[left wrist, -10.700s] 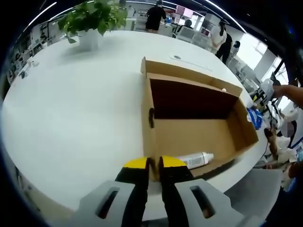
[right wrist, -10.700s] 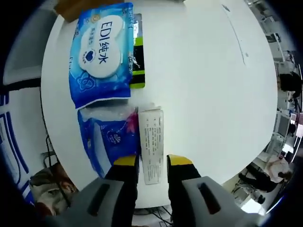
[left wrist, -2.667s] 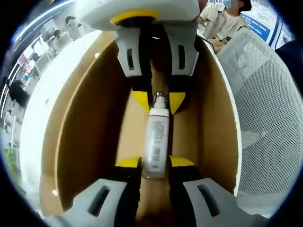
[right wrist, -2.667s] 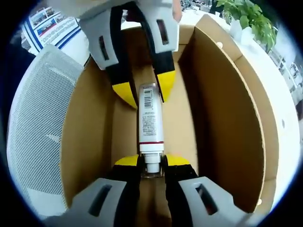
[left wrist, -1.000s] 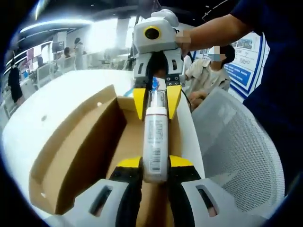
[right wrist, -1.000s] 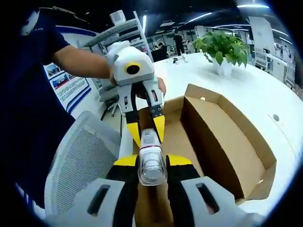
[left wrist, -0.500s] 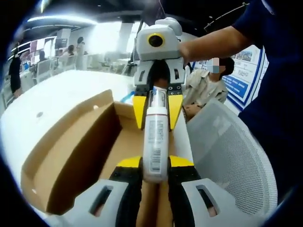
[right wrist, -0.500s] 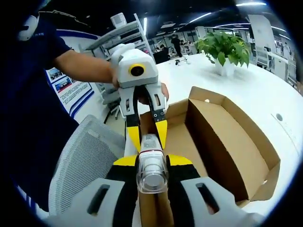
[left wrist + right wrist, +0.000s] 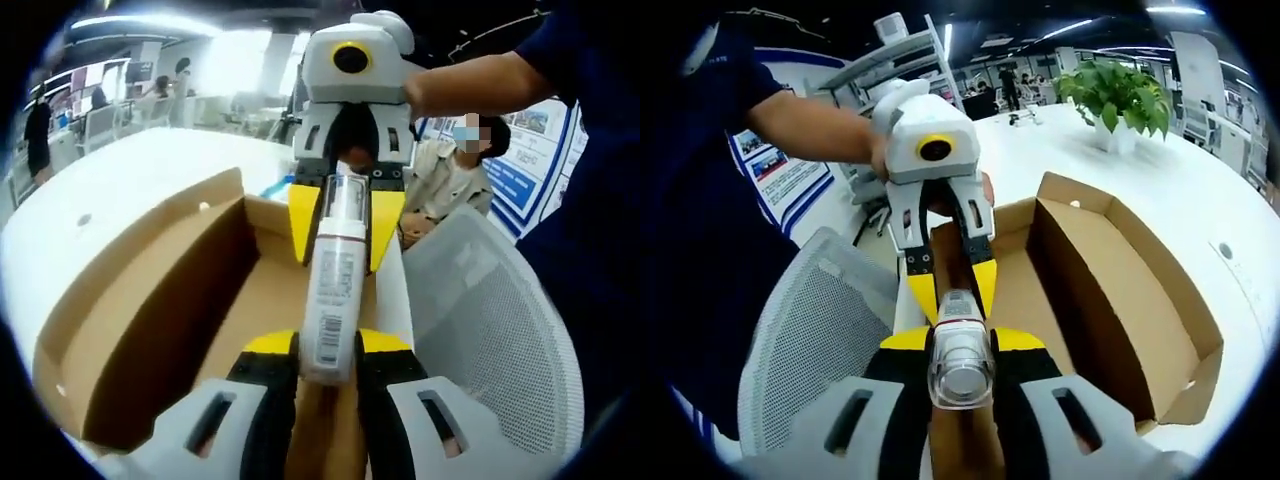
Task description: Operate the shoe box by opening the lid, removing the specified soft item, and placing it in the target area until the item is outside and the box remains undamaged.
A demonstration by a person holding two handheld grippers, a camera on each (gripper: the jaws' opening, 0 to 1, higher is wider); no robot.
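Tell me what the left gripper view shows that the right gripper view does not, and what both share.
Left gripper view: the barcode label along the bottle and a seated person behind the white mesh chair.

Right gripper view: a potted plant on the white table, and the bottle's clear cap end-on.

Both: the bottle clamped by the left gripper and right gripper, above the open cardboard box.
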